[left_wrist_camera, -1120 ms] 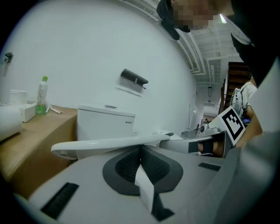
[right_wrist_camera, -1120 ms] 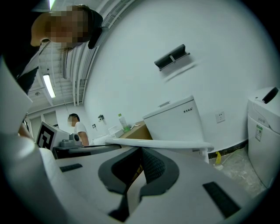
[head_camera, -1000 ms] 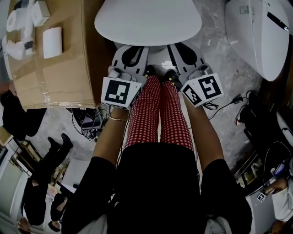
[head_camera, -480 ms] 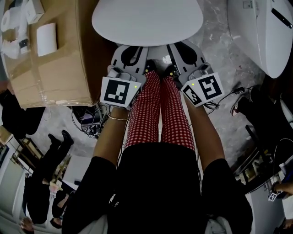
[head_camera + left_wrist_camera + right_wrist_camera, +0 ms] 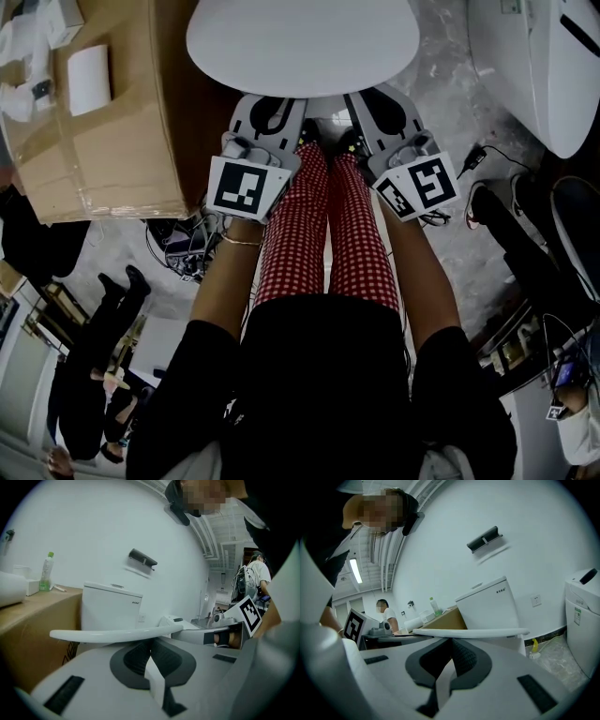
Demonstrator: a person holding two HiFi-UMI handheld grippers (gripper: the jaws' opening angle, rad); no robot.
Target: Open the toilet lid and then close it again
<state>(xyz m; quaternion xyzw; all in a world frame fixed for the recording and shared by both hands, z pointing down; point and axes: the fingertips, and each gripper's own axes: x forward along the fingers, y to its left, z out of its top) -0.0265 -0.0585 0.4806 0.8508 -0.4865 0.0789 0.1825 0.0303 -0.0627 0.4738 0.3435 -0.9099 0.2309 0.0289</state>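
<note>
We count two grippers, the left gripper (image 5: 270, 111) and the right gripper (image 5: 380, 105), each carrying one marker cube: the left cube (image 5: 246, 187) and the right cube (image 5: 419, 186). Toilets come to two, one under the round toilet lid (image 5: 300, 42) and a second toilet (image 5: 534, 66) to its right, with one cistern (image 5: 110, 609) and one dark wall fixture (image 5: 142, 558). We log one cardboard box (image 5: 122, 141), one paper roll (image 5: 89, 80), one green-capped bottle (image 5: 45, 571), and two bystanders: one with a backpack (image 5: 257, 576), one in a white shirt (image 5: 384, 613).
</note>
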